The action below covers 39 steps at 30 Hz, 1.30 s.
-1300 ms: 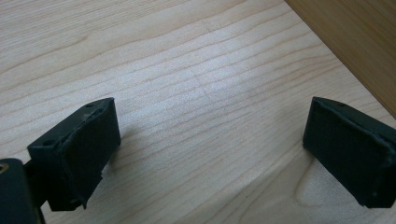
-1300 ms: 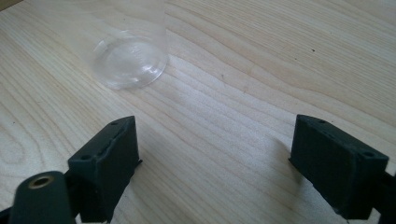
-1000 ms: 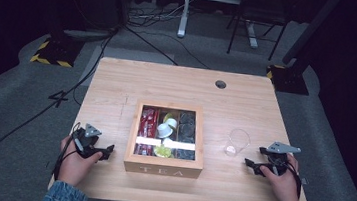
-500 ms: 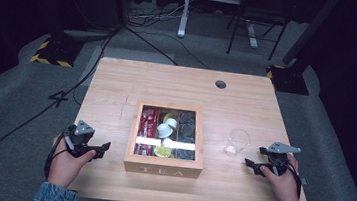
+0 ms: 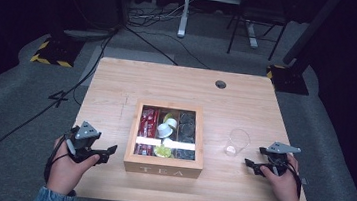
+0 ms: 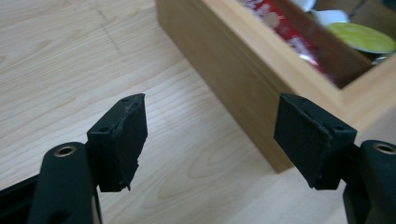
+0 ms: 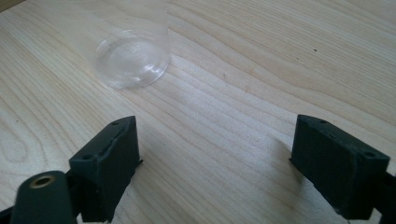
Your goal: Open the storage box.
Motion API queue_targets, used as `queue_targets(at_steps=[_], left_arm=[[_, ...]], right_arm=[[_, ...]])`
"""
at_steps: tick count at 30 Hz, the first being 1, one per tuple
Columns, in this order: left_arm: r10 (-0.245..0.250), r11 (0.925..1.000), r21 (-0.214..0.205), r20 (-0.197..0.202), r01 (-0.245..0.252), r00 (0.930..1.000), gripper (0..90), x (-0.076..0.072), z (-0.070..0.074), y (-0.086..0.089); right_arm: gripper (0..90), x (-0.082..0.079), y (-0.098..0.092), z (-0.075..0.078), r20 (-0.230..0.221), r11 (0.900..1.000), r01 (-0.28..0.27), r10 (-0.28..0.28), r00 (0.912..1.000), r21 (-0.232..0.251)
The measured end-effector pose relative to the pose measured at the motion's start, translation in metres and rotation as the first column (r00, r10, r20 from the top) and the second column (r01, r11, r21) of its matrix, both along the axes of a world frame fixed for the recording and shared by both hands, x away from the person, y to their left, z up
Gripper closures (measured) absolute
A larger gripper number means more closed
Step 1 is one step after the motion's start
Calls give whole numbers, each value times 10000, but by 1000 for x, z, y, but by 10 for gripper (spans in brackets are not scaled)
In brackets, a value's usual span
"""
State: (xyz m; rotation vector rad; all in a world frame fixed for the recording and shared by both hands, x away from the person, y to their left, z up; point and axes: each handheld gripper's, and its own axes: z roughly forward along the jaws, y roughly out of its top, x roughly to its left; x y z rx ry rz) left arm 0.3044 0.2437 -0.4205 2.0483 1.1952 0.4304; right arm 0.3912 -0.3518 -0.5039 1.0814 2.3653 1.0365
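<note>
— Two grippers on my screens. My left gripper (image 5: pixel 105 153) sits above the near left part of the pale wooden table (image 5: pixel 117 89), jaws apart with only bare wood between them; they have just been closing a little. It points at the left wall of the square wooden tea box (image 5: pixel 162 170).

— Where is that box?

— In the middle of the table, toward my edge, its front marked TEA. In the left gripper view its near corner lies just beyond the jaws, with red packets (image 6: pixel 285 32) and a yellow-green lidded capsule (image 6: pixel 359 37) inside.

— And the right side?

— My right gripper (image 5: pixel 256 159) stays low at the near right, jaws spread wide, holding nothing. The clear plastic cup (image 5: pixel 237 142) stands upright just ahead of it, between the gripper and the box, touching neither.
</note>
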Motion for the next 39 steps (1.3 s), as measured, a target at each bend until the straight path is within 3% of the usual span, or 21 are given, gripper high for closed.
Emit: queue_targets(at_steps=[11,17,23,32,39], left_arm=[[-1181,9926,-274,110,1184,9929,241,-23,2,-32],[-1777,9841,-79,-322,1775,9836,247,-26,-6,-43],[-2045,9779,295,-710,2070,9763,369,-24,-16,-46],[-2219,9738,386,-581,2243,9733,569,-23,-19,-45],[-2311,9711,479,-559,2338,9713,576,-23,-19,-45]], right_arm=[[152,0,0,0,-3,10000,-15,15,10000,19],[151,0,0,0,-7,10000,-21,21,10000,19],[151,0,0,0,-5,10000,-22,22,10000,20],[152,0,0,0,-5,10000,-20,20,10000,20],[152,0,0,0,-5,10000,-21,21,10000,19]])
